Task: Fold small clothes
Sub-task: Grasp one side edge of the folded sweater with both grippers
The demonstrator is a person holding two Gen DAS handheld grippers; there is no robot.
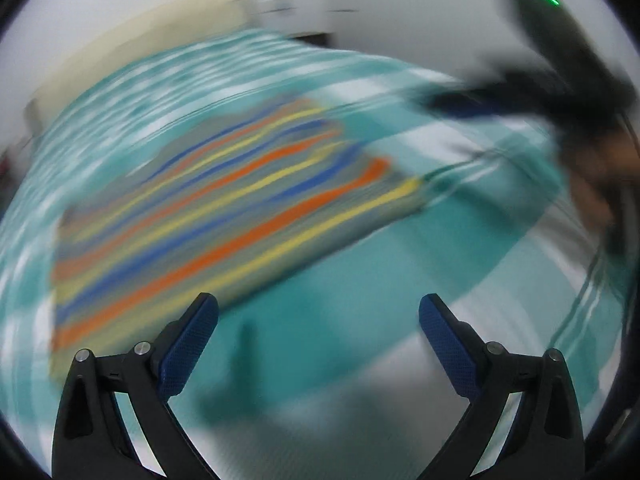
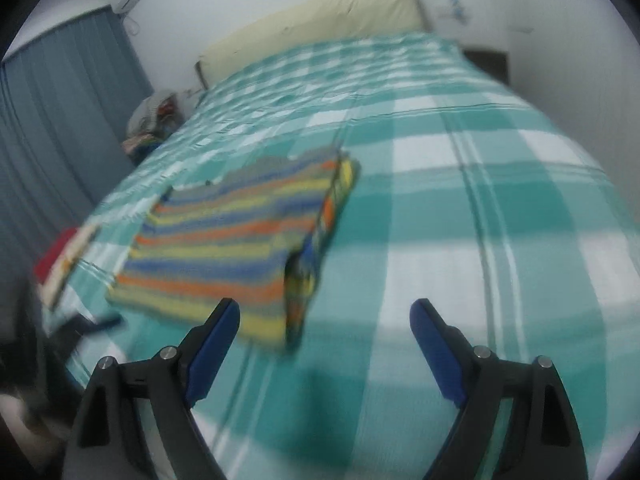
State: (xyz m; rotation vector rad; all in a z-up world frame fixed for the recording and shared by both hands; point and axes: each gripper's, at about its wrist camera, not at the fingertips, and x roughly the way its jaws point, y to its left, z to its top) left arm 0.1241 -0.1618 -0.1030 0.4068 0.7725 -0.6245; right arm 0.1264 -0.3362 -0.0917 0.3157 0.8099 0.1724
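On the checked bed (image 2: 460, 208), striped garment (image 2: 240, 232) lies flat, one side seemingly already turned in, so folding looks partly done; left gripper (image 1: 318, 320) and right gripper (image 2: 325, 322) empty, fingers spread wide, above cover.

left tongs (image 1: 318, 316): jaws spread wide, empty; right tongs (image 2: 325, 320): jaws spread wide, empty

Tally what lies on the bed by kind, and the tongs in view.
Striped multicolour knit garment: 1
Teal-and-white checked bedsheet: 1
Cream pillow: 1
Open black-and-blue tongs: 2, left and right
Total: 5
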